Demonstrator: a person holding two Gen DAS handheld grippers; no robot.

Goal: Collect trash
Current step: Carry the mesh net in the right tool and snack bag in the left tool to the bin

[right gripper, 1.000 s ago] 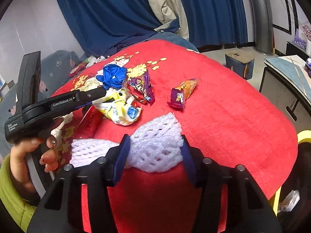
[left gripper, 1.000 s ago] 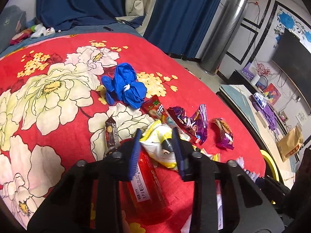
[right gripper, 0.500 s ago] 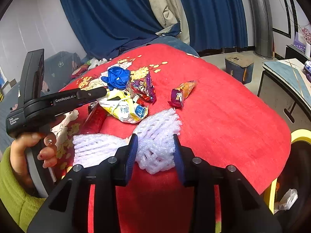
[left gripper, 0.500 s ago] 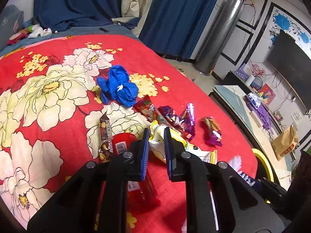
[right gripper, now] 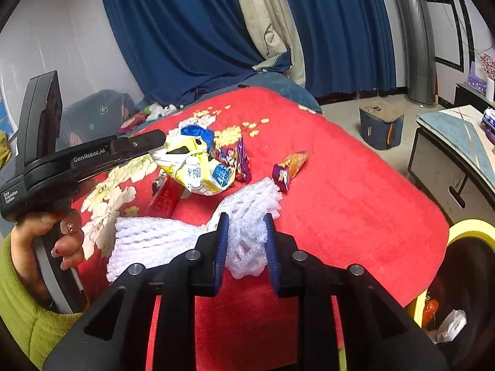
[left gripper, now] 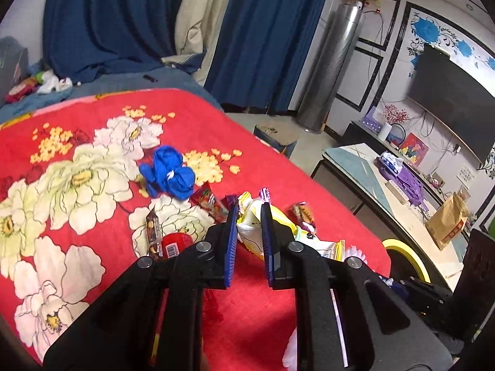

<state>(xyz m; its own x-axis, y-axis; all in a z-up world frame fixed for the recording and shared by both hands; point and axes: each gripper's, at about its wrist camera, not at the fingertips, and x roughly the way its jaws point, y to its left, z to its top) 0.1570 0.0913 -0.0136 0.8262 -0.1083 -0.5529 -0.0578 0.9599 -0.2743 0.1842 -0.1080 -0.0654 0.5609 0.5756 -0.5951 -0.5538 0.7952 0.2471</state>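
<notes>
My left hand-held gripper (left gripper: 249,221) pinches the yellow wrapper (right gripper: 198,167) lifted off the bed (right gripper: 355,191); my right hand-held gripper (right gripper: 244,232), jaws just closing, squeezes white foam netting (right gripper: 247,204) near me, whose springy mesh may slip free.

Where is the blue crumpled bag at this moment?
In the left wrist view, the blue crumpled bag lies on the red flowered blanket, left of centre, beyond the red snack wrapper.

Blue curtains (left gripper: 117,24), wall-mounted television (left gripper: 448,117), red floral blanket (left gripper: 77,185)
</notes>
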